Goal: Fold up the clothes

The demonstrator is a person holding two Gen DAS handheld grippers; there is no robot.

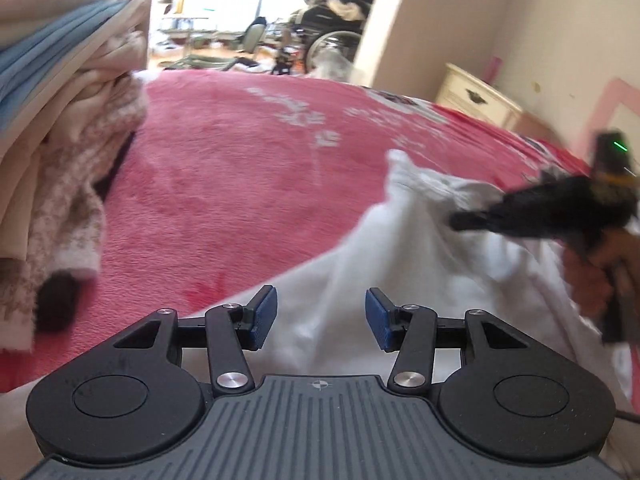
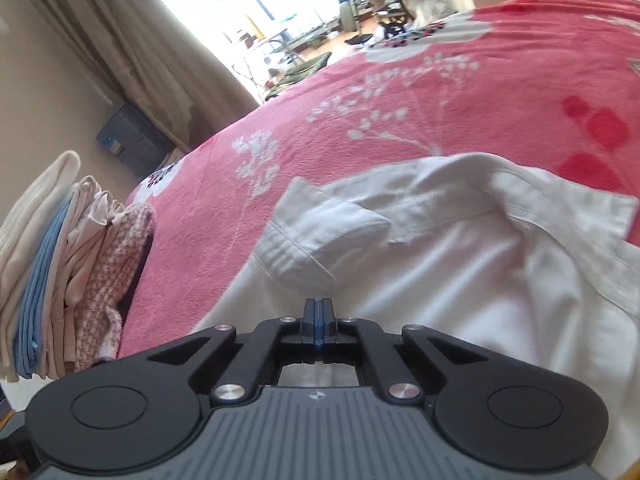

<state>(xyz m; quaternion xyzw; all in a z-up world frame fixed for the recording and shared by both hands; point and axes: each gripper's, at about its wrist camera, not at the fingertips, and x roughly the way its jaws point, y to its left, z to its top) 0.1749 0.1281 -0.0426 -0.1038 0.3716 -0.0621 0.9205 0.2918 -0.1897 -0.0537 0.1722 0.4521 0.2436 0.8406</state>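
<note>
Step in hand: getting first holds on a white shirt [image 2: 460, 264] to lay it out for folding; no fold looks made yet.
Shirt: lies crumpled on the pink bedspread [image 2: 400, 92], lower right of both views, collar upward.
Right gripper [image 2: 319, 312]: jaws fully together at the fabric just below the collar; whether cloth is pinched I cannot tell.
Left gripper [image 1: 321, 318]: jaws half apart, empty, over the near shirt edge.
Folded stack [image 2: 60, 280]: left edge, well apart from the shirt.
Next move: left jaws likely need to close on cloth, then both pull it flat.
</note>
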